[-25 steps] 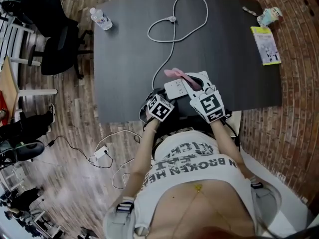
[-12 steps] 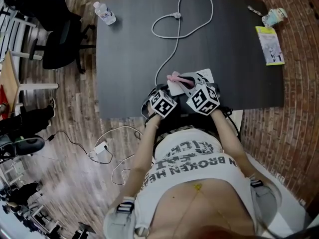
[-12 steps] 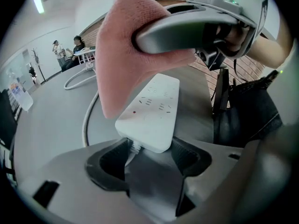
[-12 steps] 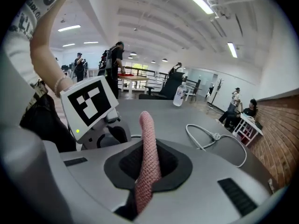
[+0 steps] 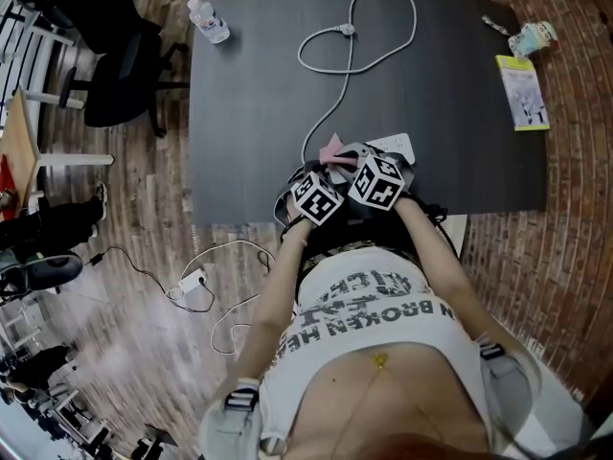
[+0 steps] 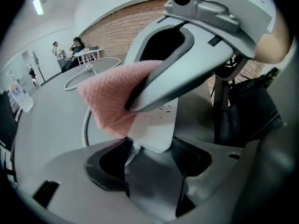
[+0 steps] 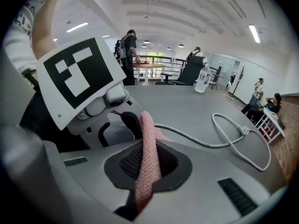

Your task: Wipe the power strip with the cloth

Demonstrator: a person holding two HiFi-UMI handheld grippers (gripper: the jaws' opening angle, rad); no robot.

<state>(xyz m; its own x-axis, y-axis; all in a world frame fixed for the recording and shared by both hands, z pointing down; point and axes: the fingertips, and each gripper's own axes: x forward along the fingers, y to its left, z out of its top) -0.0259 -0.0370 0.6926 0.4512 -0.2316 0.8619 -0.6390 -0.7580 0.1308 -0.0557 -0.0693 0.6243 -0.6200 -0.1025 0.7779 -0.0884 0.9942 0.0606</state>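
A white power strip [image 5: 395, 146] lies near the front edge of the dark table [image 5: 249, 113]. Its grey cable [image 5: 330, 94] loops away to a plug [image 5: 347, 30]. In the left gripper view the strip's cable end [image 6: 156, 125] sits between the jaws of my left gripper [image 6: 149, 148], which is shut on it. My right gripper [image 7: 145, 171] is shut on a pink cloth [image 7: 147, 143]. That cloth [image 6: 112, 97] lies pressed on the strip just beyond the left jaws. In the head view both marker cubes sit side by side, and the cloth [image 5: 331, 148] peeks out ahead of them.
A water bottle [image 5: 208, 20] stands at the table's far left corner. A yellow-green booklet [image 5: 523, 92] and a small cup-like object [image 5: 534, 36] lie at the far right. An office chair [image 5: 105, 56] stands left of the table. A charger with cable [image 5: 194, 284] lies on the floor.
My right gripper has slid left along the strip with the cloth, from its right end toward the cable end beside the left gripper. The left gripper has stayed put.
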